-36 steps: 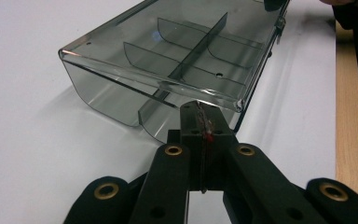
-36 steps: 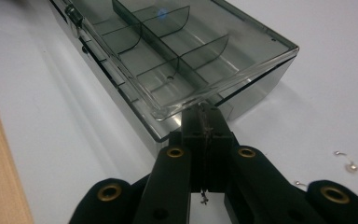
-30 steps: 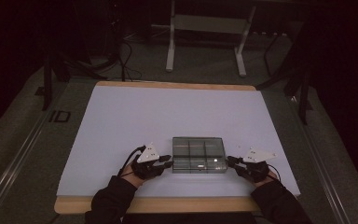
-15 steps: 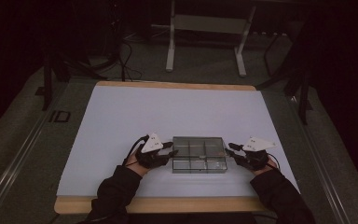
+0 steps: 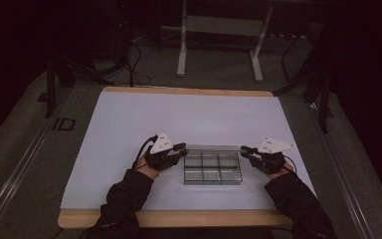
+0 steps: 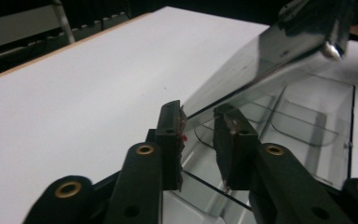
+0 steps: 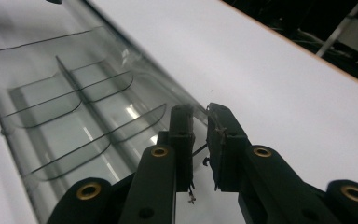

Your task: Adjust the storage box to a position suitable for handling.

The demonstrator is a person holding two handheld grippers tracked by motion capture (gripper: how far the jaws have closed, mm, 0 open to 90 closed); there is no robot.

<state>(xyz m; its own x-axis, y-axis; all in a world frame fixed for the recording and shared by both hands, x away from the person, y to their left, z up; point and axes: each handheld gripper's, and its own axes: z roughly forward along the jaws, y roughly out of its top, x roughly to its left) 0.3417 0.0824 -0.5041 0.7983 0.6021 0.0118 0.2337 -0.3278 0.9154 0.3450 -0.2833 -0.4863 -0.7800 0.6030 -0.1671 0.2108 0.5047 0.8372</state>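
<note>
A clear plastic box (image 5: pixel 212 170) with several compartments lies on the white table near the front edge. Its clear lid (image 5: pixel 213 148) is raised and stands tilted over the far side of the box. My left gripper (image 5: pixel 183 148) is shut on the lid's left end, and my right gripper (image 5: pixel 244 149) is shut on its right end. In the left gripper view the lid (image 6: pixel 265 51) runs from between the jaws of the left gripper (image 6: pixel 198 116) up to the far hand, above the open box (image 6: pixel 307 123). In the right gripper view the right gripper (image 7: pixel 199 117) pinches the lid's edge beside the compartments (image 7: pixel 74 112).
The white sheet (image 5: pixel 189 117) covers a wooden tabletop with its edge (image 5: pixel 169 218) at the front. Dark floor, cables and a metal stand's legs (image 5: pixel 219 47) lie beyond the table. Both forearms in black sleeves come in from below.
Both grippers moved from the box's sides towards its far edge and rose, swinging the lid up from flat on the box to open.
</note>
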